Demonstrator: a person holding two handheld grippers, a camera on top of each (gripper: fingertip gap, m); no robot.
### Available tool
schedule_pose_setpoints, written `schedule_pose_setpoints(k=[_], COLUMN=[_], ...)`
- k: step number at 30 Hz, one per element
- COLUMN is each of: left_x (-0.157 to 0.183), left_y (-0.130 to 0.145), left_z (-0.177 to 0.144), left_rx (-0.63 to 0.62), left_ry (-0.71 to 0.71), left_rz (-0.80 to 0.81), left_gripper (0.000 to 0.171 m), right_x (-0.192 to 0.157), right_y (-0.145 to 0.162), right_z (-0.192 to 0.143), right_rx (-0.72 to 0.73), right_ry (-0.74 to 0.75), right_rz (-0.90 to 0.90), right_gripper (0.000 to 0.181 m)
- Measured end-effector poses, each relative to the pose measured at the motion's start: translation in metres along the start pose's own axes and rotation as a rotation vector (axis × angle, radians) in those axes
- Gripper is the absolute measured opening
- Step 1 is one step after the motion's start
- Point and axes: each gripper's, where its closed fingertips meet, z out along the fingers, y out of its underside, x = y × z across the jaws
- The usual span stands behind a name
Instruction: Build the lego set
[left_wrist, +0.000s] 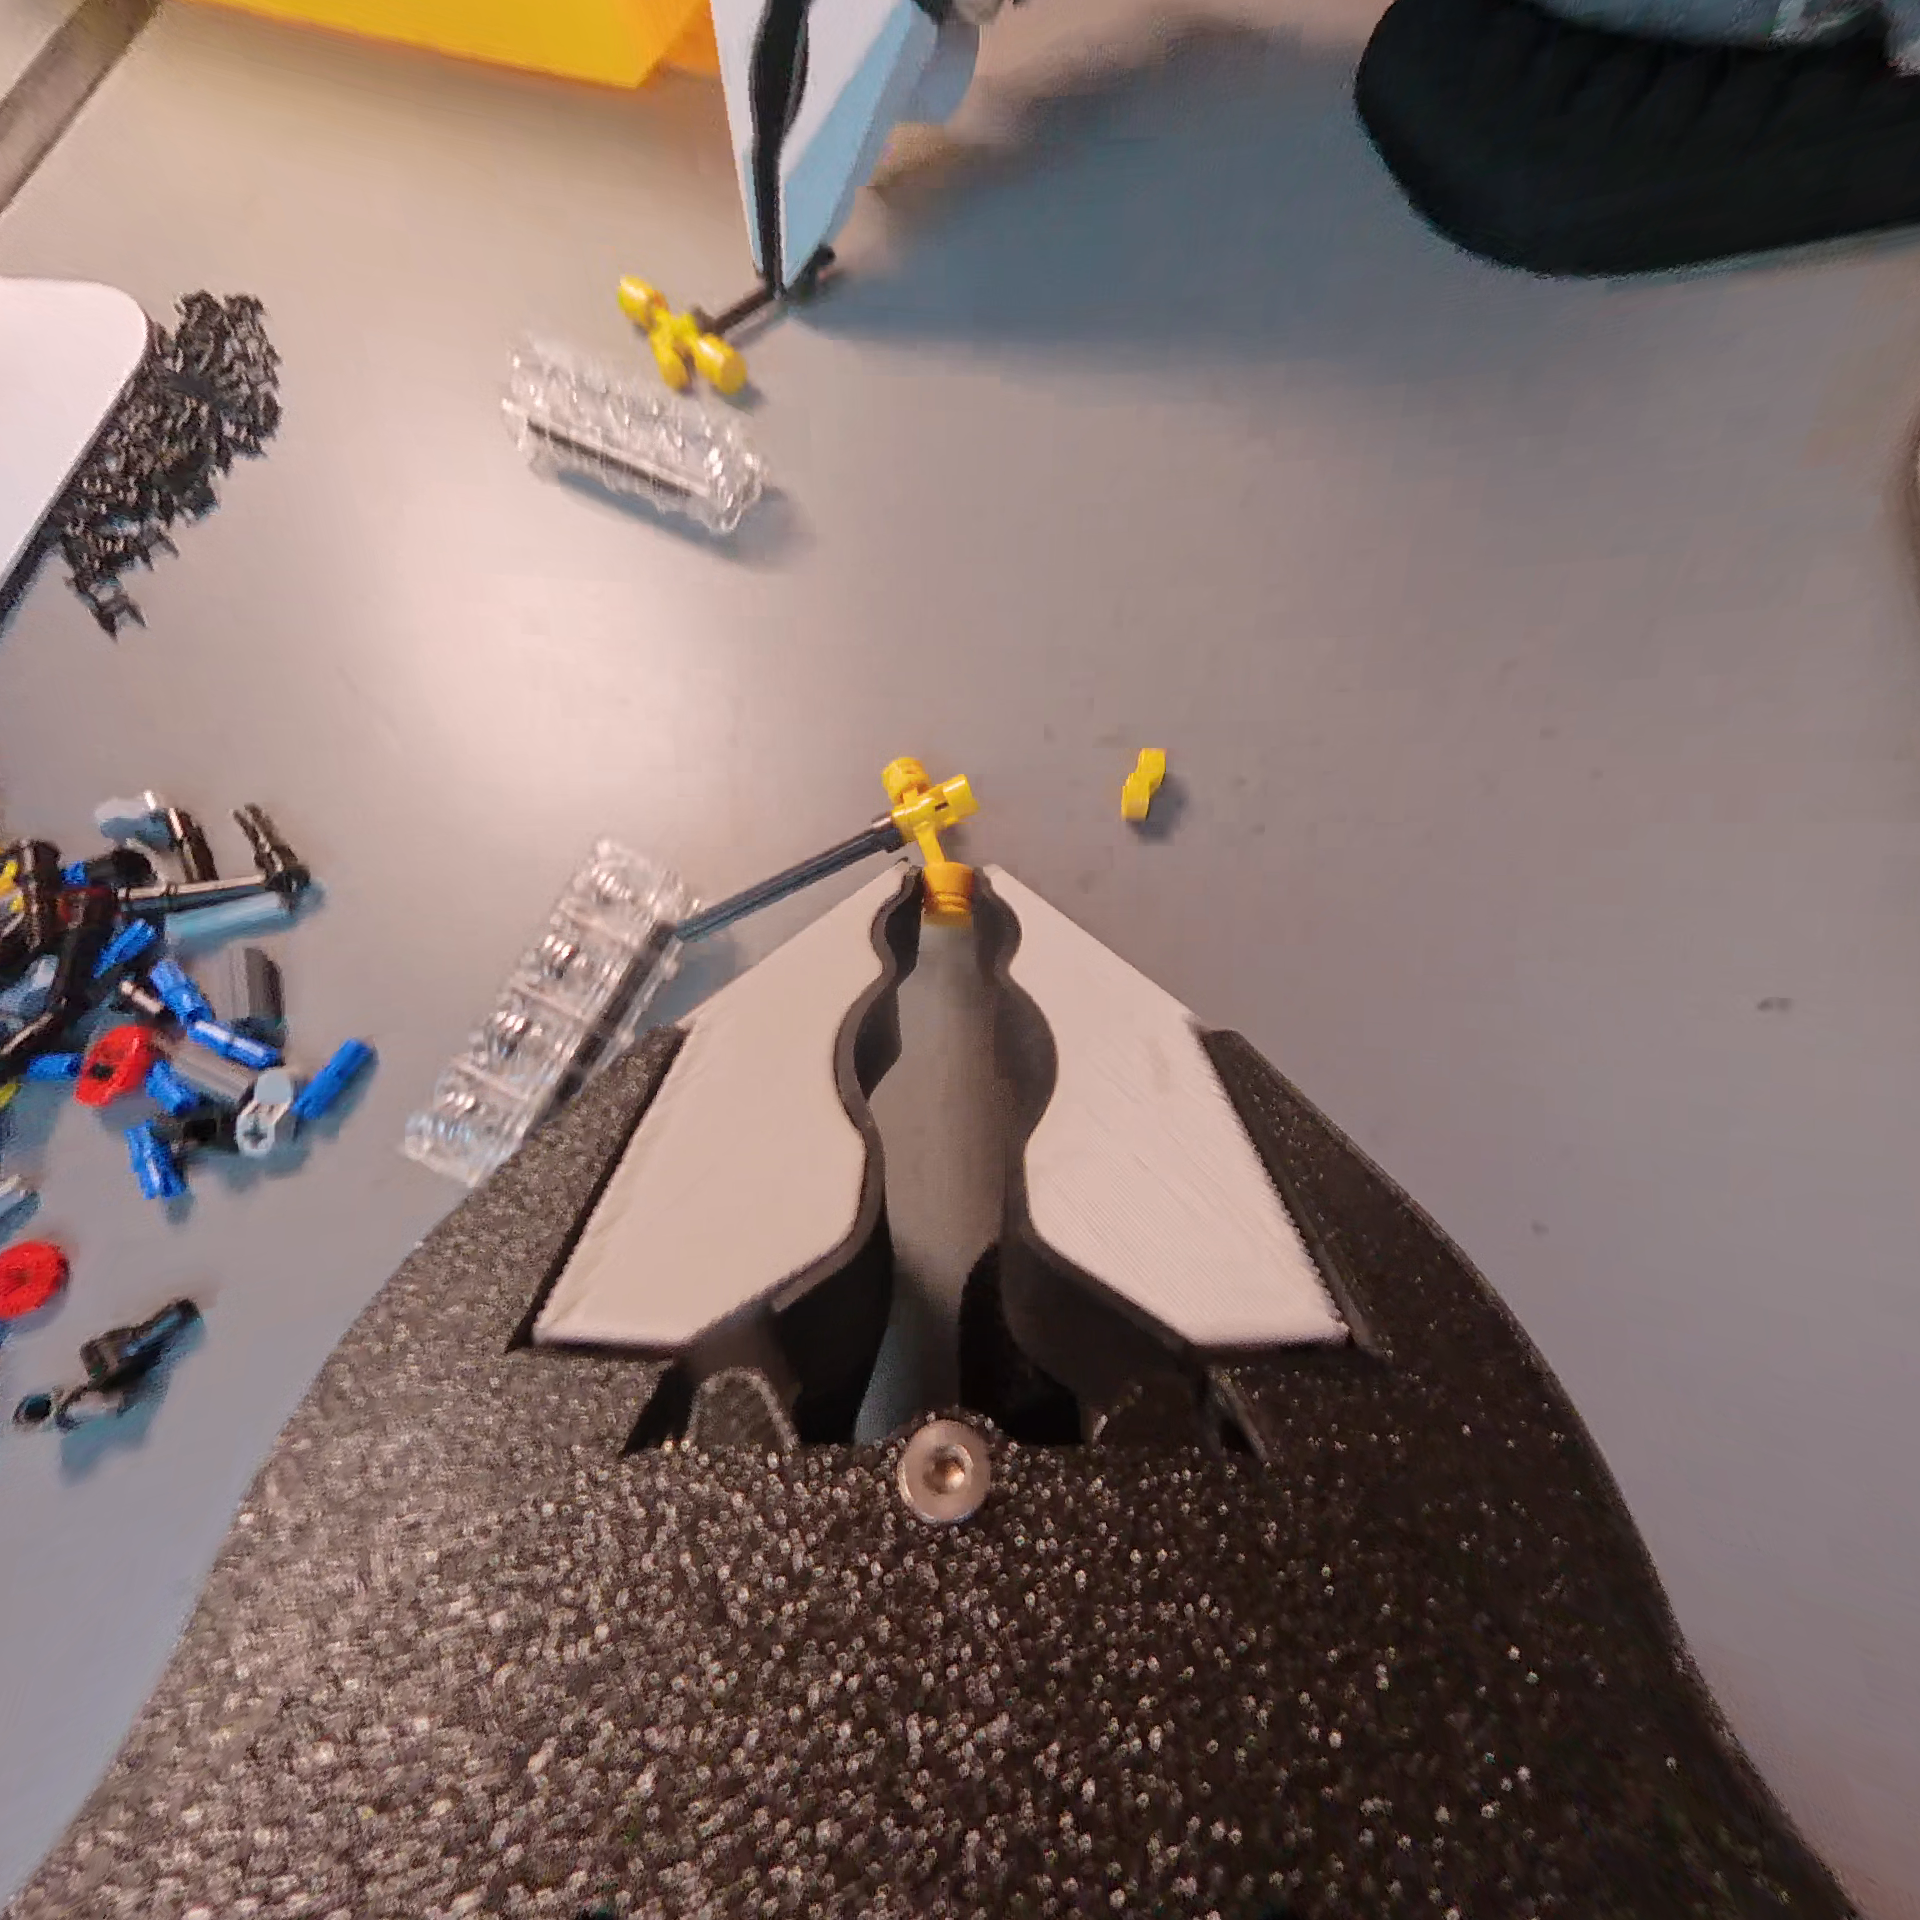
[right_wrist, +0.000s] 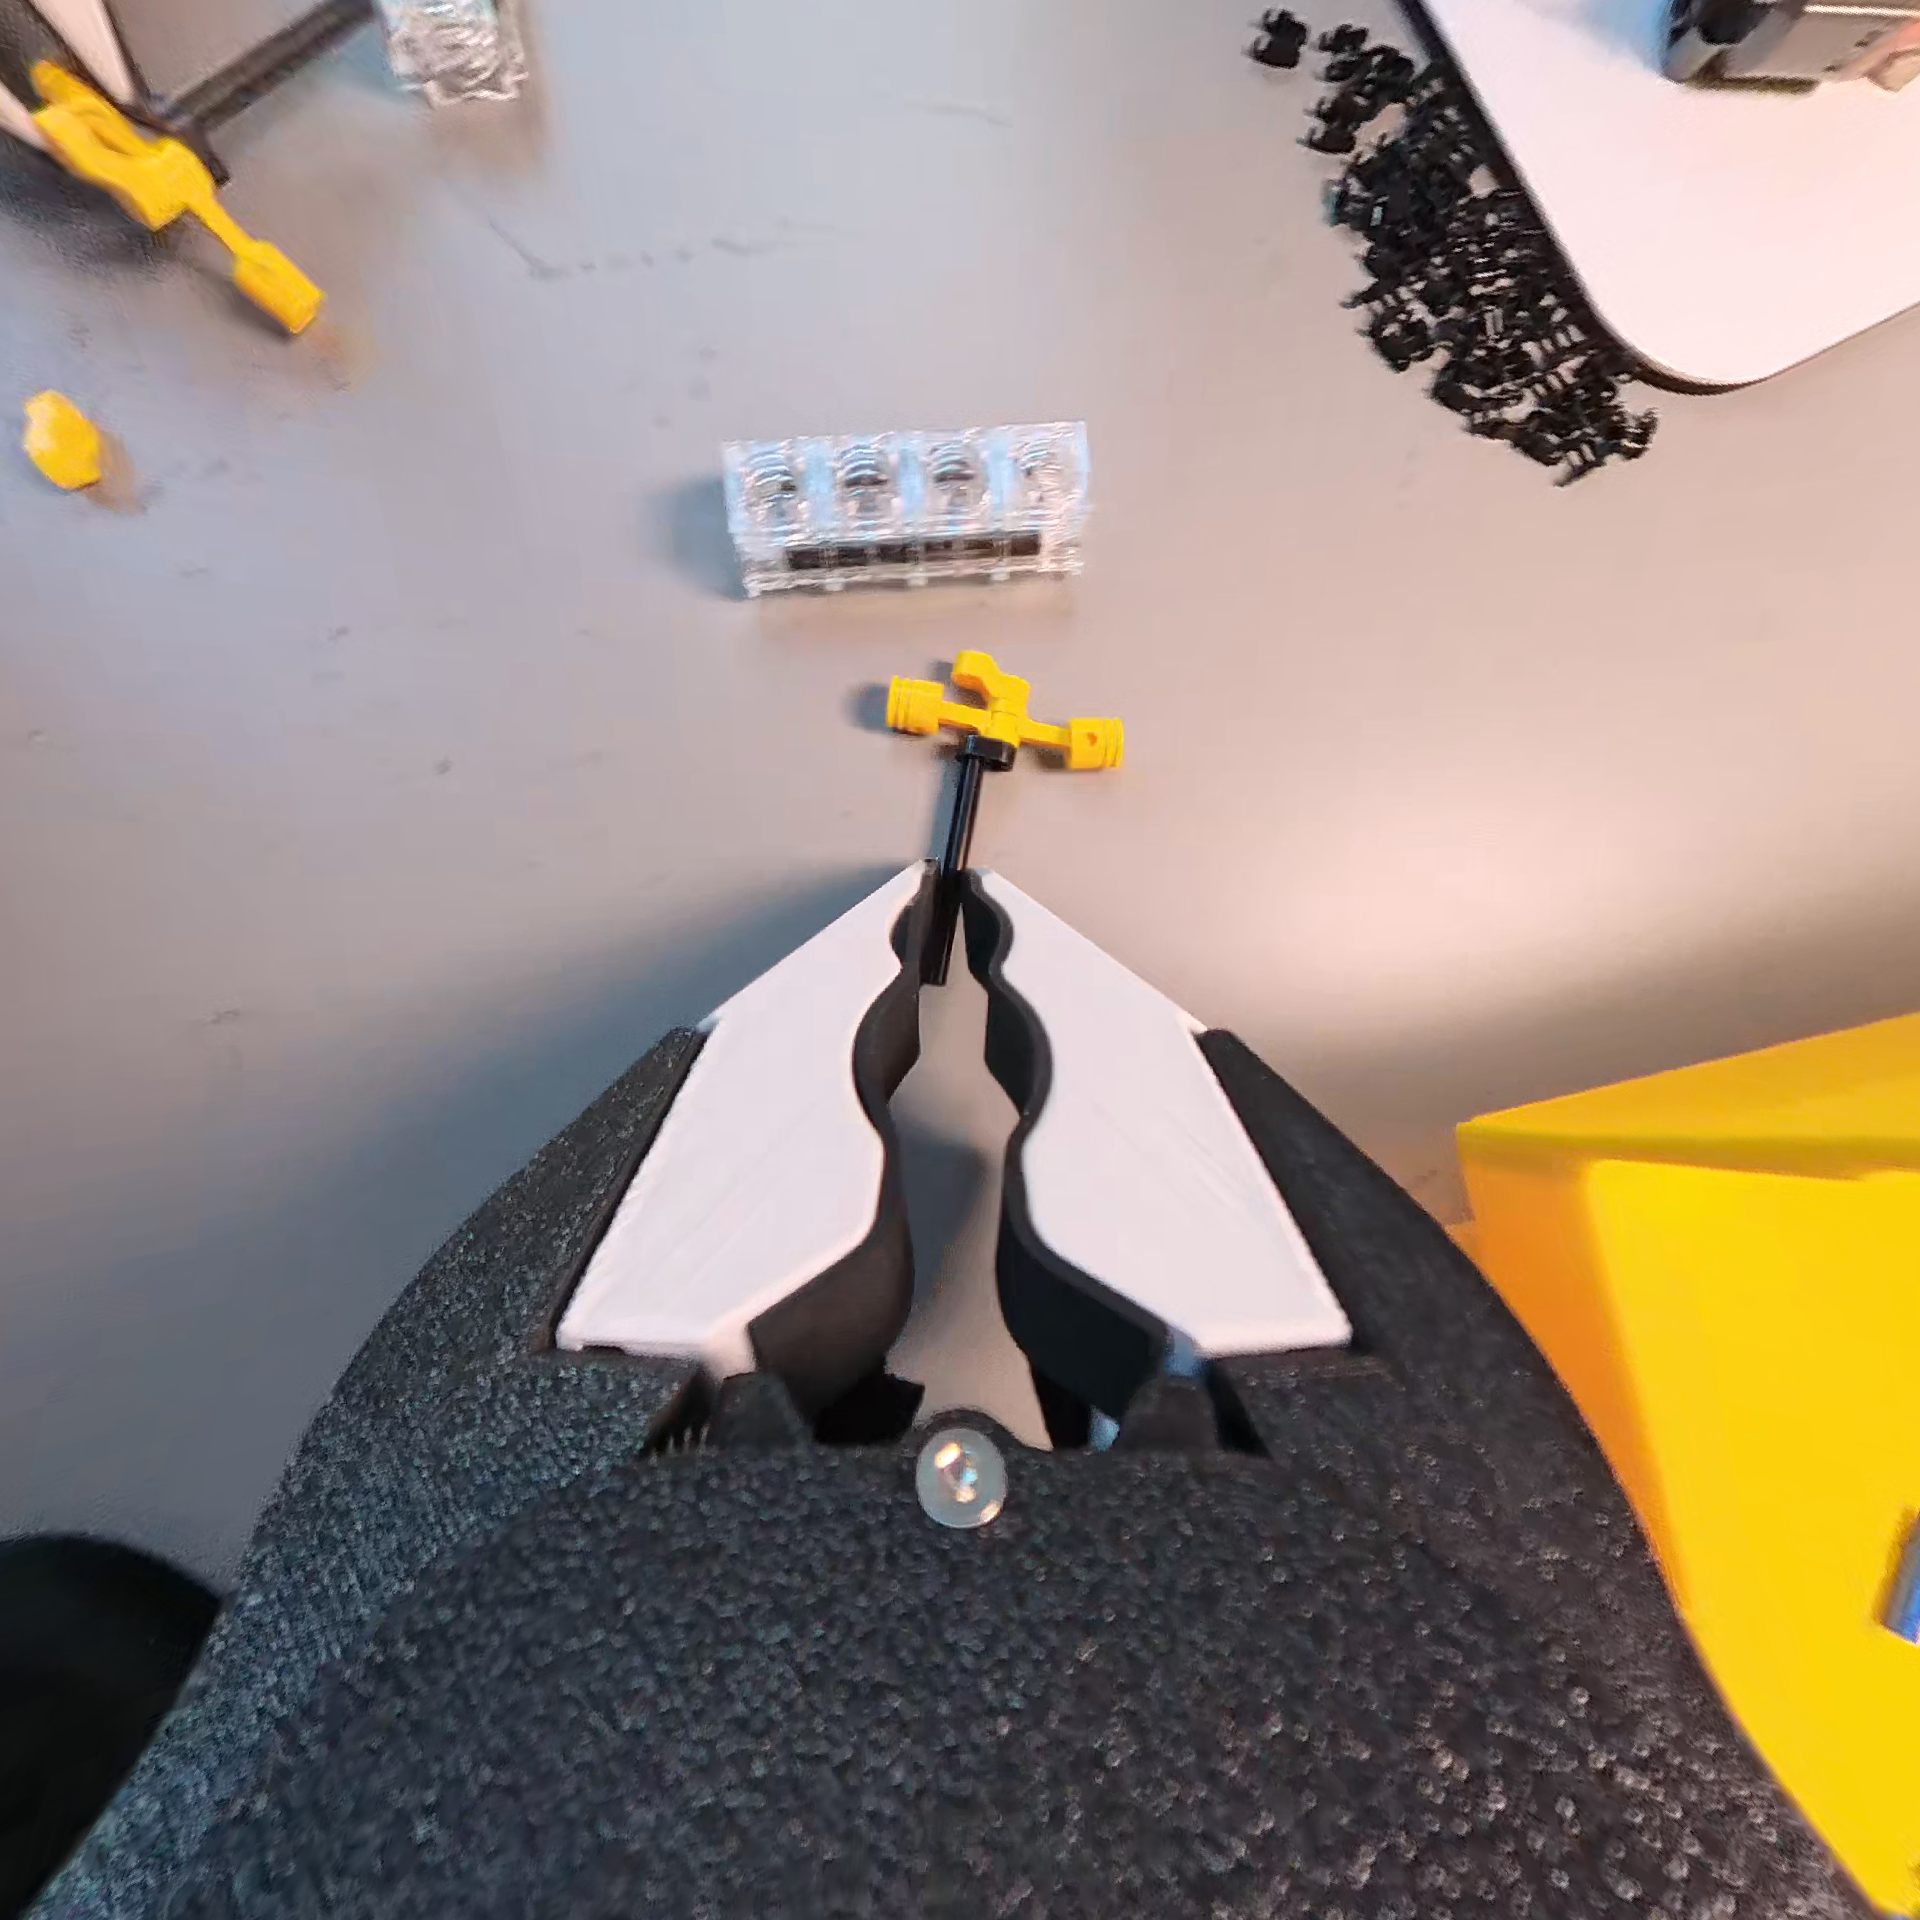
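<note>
My left gripper is shut on one yellow piston end of a yellow cross-shaped assembly. A dark axle runs from the assembly to a clear block; I cannot tell if the axle is inserted. My right gripper is shut on the black axle of a second yellow piston assembly, which points at another clear block. Each gripper shows in the other's view: the right gripper at top centre of the left wrist view, the left gripper at top left of the right wrist view.
A small loose yellow piece lies on the grey table. A pile of black links sits against a white tray. Mixed blue, black and red parts lie at left. A yellow box stands by my right gripper. A dark sleeve is at top right. Some 20 centimeters of space lies between my two pairs of fingers.
</note>
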Motion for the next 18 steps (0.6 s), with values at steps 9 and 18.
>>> schedule_pose_setpoints(k=[9, 18], left_x=[-0.017, -0.043], left_y=[-0.019, -0.037], left_z=[0.036, 0.017], left_rx=[-0.03, 0.114], left_ry=[-0.049, -0.172], left_rz=[0.054, -0.048], left_gripper=[0.01, 0.025], right_x=[-0.063, -0.048], right_y=[-0.026, -0.026], right_z=[-0.014, 0.001], right_rx=[0.102, 0.093], right_ry=[-0.207, -0.138], right_rz=[-0.243, -0.217], right_gripper=[0.001, 0.012])
